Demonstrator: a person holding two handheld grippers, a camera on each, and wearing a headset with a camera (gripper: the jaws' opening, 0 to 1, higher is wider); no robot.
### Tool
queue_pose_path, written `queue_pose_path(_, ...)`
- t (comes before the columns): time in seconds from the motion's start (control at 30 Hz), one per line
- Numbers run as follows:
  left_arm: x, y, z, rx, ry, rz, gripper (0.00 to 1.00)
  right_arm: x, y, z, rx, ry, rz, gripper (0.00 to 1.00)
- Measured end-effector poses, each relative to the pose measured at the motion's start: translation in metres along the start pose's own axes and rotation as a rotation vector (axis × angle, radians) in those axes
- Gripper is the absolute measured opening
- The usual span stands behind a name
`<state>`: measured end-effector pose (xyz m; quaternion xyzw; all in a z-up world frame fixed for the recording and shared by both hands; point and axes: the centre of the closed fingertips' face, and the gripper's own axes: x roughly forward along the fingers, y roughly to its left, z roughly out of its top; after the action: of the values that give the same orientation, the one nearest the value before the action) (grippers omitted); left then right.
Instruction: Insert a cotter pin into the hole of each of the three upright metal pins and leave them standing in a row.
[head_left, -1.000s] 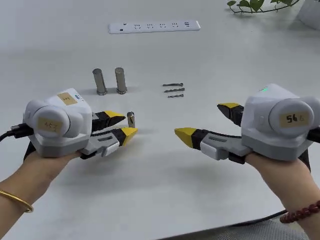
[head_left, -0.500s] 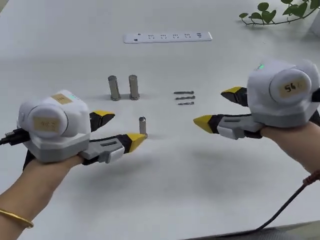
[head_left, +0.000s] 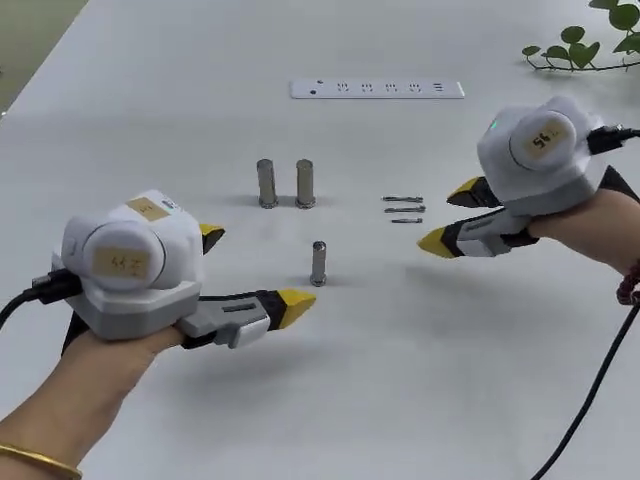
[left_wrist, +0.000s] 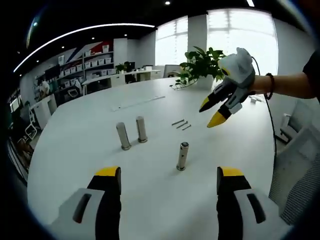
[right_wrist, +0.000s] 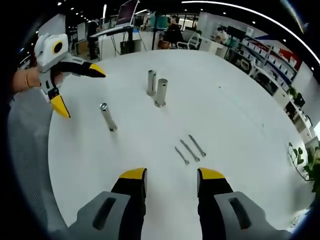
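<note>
left gripper (head_left: 256, 266) at lower left of head view, jaws spread wide and holding nothing; lone pin (head_left: 319, 263) stands upright at centre of frame, near the gripper's lower tip but apart from it. right gripper (head_left: 448, 215) at right of frame, jaws also apart and empty, tips near the three cotter pins (head_left: 403, 209) lying side by side on the table (head_left: 400, 380). pin pair (head_left: 266, 184) stands upright, close together, above centre, well apart from the power strip (head_left: 377, 89) at top.
</note>
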<state>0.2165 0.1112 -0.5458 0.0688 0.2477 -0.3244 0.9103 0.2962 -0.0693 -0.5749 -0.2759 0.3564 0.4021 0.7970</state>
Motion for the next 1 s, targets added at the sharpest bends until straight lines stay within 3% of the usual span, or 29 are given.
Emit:
queue_pose_path(0.13, -0.004, 0.003, 0.000, 0.027, -0.003, 0.020, 0.82, 0.006, 0.002, 0.004, -0.008, 0.010, 0.026, 0.35)
queue_pose_path(0.3, -0.007, 0.002, 0.000, 0.021, -0.005, 0.034, 0.86, 0.024, -0.013, 0.006, -0.025, 0.055, 0.058, 0.32)
queue_pose_path(0.43, -0.007, 0.002, -0.002, 0.036, 0.007, 0.038, 0.86, 0.028, -0.006, 0.007, -0.040, 0.068, 0.090, 0.24)
queue_pose_path(0.53, -0.008, 0.000, -0.002, 0.007, -0.002, 0.033, 0.85, 0.034, -0.012, 0.006, -0.060, 0.070, 0.089, 0.20)
queue_pose_path(0.77, -0.010, 0.001, 0.000, -0.031, -0.027, 0.032, 0.83, 0.042, -0.011, 0.001, -0.072, 0.114, 0.111, 0.17)
queue_pose_path(1.0, -0.012, 0.000, -0.003, -0.010, -0.017, 0.037, 0.81, 0.044, -0.015, -0.003, -0.056, 0.150, 0.126, 0.09)
